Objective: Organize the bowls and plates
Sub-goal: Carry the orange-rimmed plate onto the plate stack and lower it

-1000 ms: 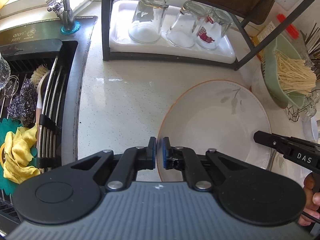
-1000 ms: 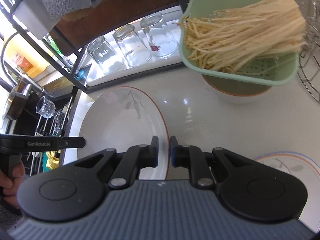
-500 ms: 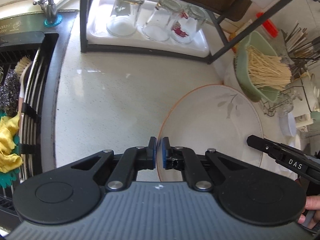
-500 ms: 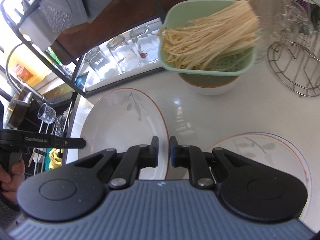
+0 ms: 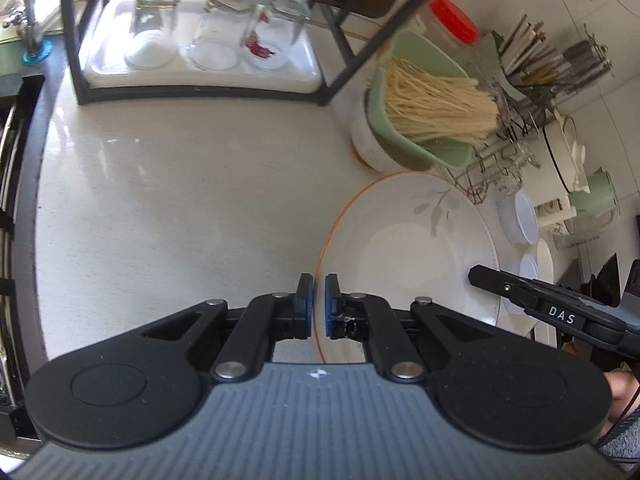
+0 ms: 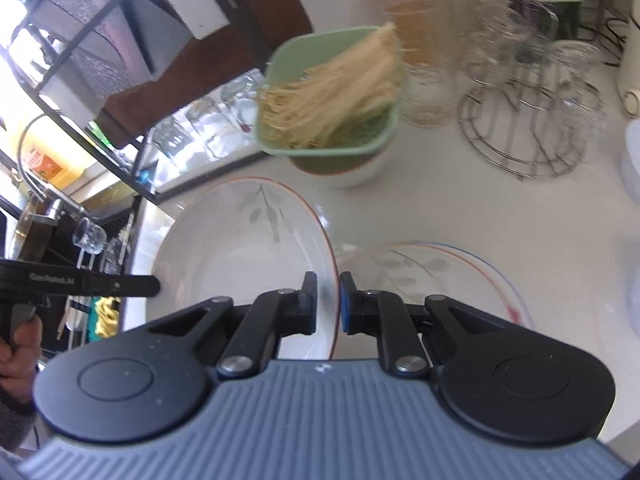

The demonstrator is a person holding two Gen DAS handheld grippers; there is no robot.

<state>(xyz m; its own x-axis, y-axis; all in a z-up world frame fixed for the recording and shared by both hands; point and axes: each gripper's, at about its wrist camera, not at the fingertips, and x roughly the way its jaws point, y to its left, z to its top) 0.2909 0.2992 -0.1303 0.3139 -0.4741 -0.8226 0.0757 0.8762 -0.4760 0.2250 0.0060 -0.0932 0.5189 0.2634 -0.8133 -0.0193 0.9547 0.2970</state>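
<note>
A white plate with an orange rim and a grey leaf print [image 5: 412, 252] [image 6: 240, 248] hangs above the counter, gripped at opposite edges. My left gripper [image 5: 319, 306] is shut on its left rim. My right gripper [image 6: 327, 304] is shut on its right rim. Each gripper's black finger shows at the far edge in the other's view. A second leaf-print plate [image 6: 440, 276] with a red and blue rim lies flat on the counter, partly under the held plate's right side.
A green strainer of pale noodles [image 5: 424, 104] sits in a white bowl [image 6: 352, 168]. Upturned glasses [image 5: 208, 36] stand on a white tray under a black rack. A wire rack [image 6: 524, 128], a red-lidded jar [image 6: 404, 12], small white bowls [image 5: 524, 224] and a sink at the left [image 6: 92, 240] surround the counter.
Both grippers have carried the plate up and to the right, away from the sink. The second plate on the counter has come into the right wrist view.
</note>
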